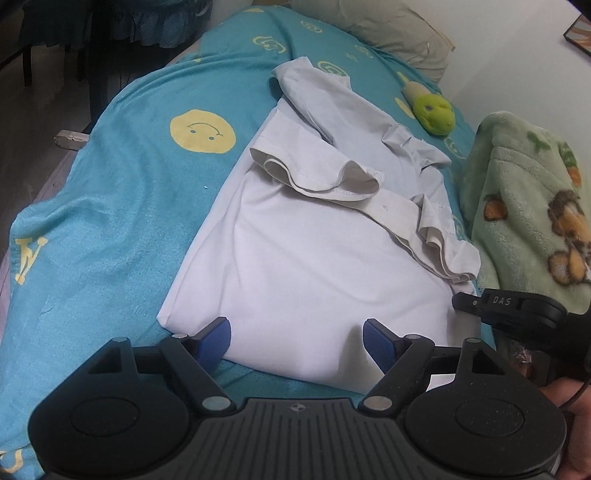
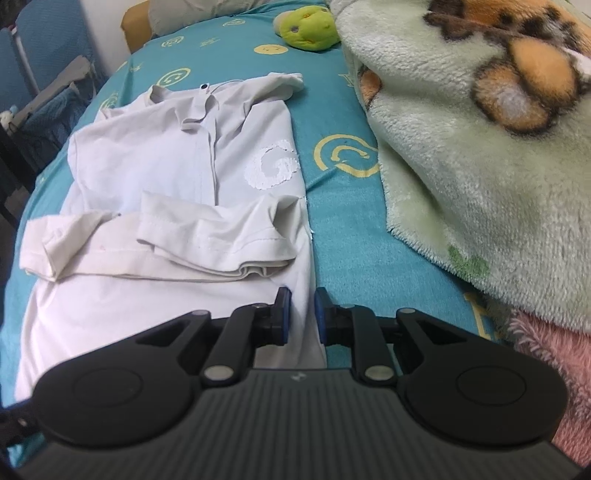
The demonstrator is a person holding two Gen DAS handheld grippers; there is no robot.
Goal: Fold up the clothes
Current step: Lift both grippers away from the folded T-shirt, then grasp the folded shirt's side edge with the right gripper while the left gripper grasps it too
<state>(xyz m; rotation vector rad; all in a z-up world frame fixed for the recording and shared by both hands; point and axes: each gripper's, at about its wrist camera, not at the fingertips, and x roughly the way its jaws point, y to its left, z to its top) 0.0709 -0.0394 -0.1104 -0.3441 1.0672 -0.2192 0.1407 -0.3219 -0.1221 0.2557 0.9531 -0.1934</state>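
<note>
Jaws of the left gripper (image 1: 297, 341) stand wide apart, the blue pads either side of the near hem of the white polo shirt (image 1: 314, 258), not clamping it. Jaws of the right gripper (image 2: 302, 317) are nearly closed on the right edge of the same shirt (image 2: 177, 206); cloth runs between the two pads, which appear to pinch it.

White polo shirt: lies front up on the bed, spread over the teal bedsheet (image 1: 110, 206), collar toward the far end. Both sleeves are folded inward across the chest; a white printed motif (image 2: 275, 164) shows on one side of the chest. The lower body is smooth, the sleeve cloth rumpled.

Other items: a green plush toy (image 1: 434, 112) rests on the sheet beyond the collar, apart from the shirt. A pale green fleece blanket (image 2: 480, 155) with a cartoon print is heaped along the right edge of the bed, near the shirt but not touching it. A beige pillow (image 1: 399, 33) sits at the far end.
</note>
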